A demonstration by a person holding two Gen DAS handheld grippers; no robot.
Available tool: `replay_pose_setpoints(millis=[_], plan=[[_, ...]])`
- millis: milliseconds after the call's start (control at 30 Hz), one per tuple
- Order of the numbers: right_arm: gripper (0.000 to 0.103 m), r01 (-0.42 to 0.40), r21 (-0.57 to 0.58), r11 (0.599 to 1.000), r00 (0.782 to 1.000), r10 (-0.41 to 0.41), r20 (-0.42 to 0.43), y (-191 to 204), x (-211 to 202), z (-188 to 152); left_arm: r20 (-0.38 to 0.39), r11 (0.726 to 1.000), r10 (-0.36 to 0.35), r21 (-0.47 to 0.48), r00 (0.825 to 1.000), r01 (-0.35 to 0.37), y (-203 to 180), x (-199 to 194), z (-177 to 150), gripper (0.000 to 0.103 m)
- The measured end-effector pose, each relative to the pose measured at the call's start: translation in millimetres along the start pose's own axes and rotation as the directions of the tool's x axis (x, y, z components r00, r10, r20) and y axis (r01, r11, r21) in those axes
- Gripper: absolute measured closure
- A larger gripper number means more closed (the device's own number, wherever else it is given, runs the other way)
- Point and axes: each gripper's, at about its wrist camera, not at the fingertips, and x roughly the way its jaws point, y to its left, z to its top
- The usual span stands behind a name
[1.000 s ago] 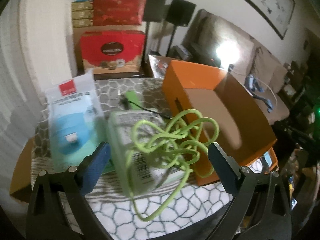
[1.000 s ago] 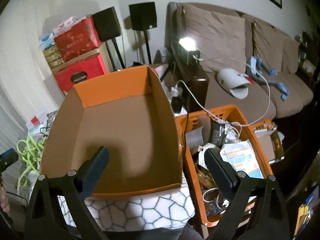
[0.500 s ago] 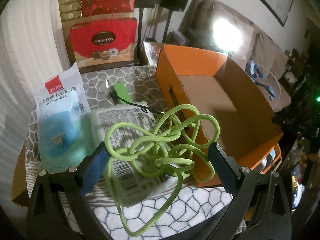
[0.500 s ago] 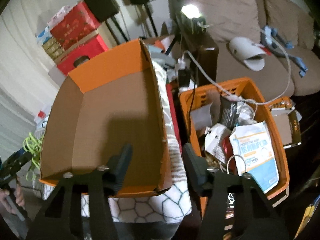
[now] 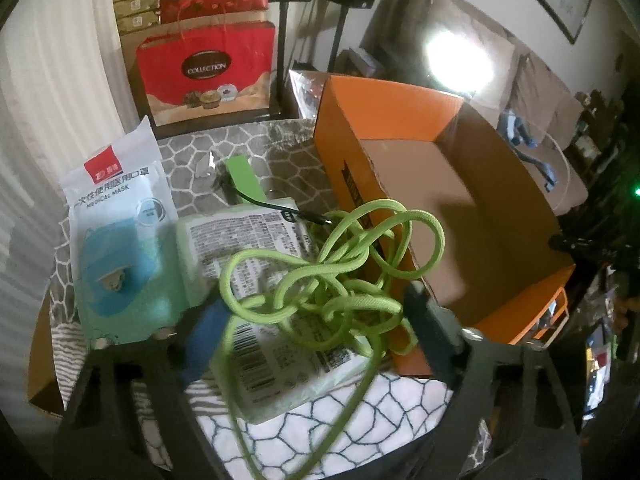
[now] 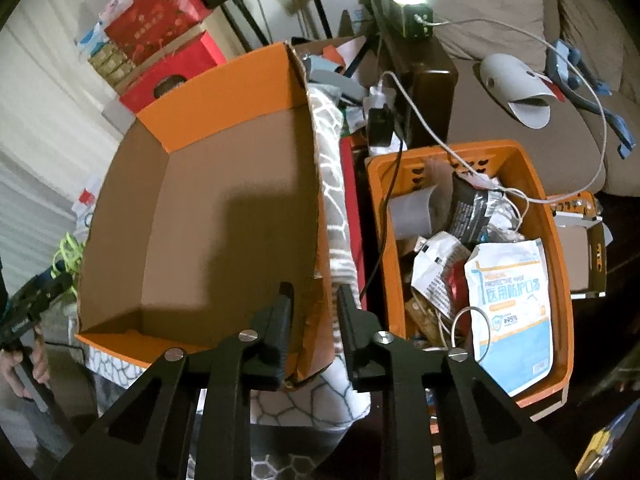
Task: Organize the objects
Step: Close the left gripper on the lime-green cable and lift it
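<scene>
The left tongs are closing around the tangled green cord, which lies on a pale green packet on the surface, just left of the orange box; the pads do not yet press the cord. Centre the densest knot of the tangle between the pads before the closure completes, since loose loops hanging toward the near edge are likely to slip free or drag the packet beneath. The right tongs are closing on the near right wall of the orange box, one pad inside and one outside, with the wall between them; whether the pads already press it cannot be told. Hold that wall steady so the empty box does not slide while the cord is lifted over its left wall. Readable text: the white pouch at the left reads "MEDICAL MASK" with Chinese characters and a red logo; the red gift bag at the far side reads "COLLECTION"; a pouch in the orange crate shows "PROTECTIVE MASK" and Chinese characters.
</scene>
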Motion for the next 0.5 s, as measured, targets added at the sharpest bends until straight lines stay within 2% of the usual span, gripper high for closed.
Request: replay_pose_setpoints(millis=[33,100,133,267,500], plan=[[0.086,0.003,-0.005,1.0,1.0,-0.003,-0.005,1.8,2.0,-0.2,-0.004,1.0,-0.009,-0.006,1.0,0.009,0.8,0.8,0.4,0.037],[0.086,0.014,-0.012,1.0,1.0,-0.014,-0.002,2.5,3.1,-0.3,-0.016,0.999,-0.041,-0.021,0.999,0.041,2.7,1.9,1.8,0.056],[0.086,0.015,-0.012,1.0,1.0,-0.015,0.0,2.7,2.9,-0.6,-0.021,0.998,-0.058,-0.026,0.998,0.057,3.1,2.2,2.2,0.06],[0.086,0.018,-0.009,1.0,1.0,-0.018,0.007,2.2,3.2,-1.2,-0.024,0.996,-0.08,-0.038,0.997,0.079,3.4,1.5,4.1,0.068],[0.086,0.02,-0.008,1.0,1.0,-0.02,0.013,3.1,2.4,-1.2,0.008,0.98,-0.172,-0.096,0.985,0.172,8.6,-12.2,11.6,0.081]])
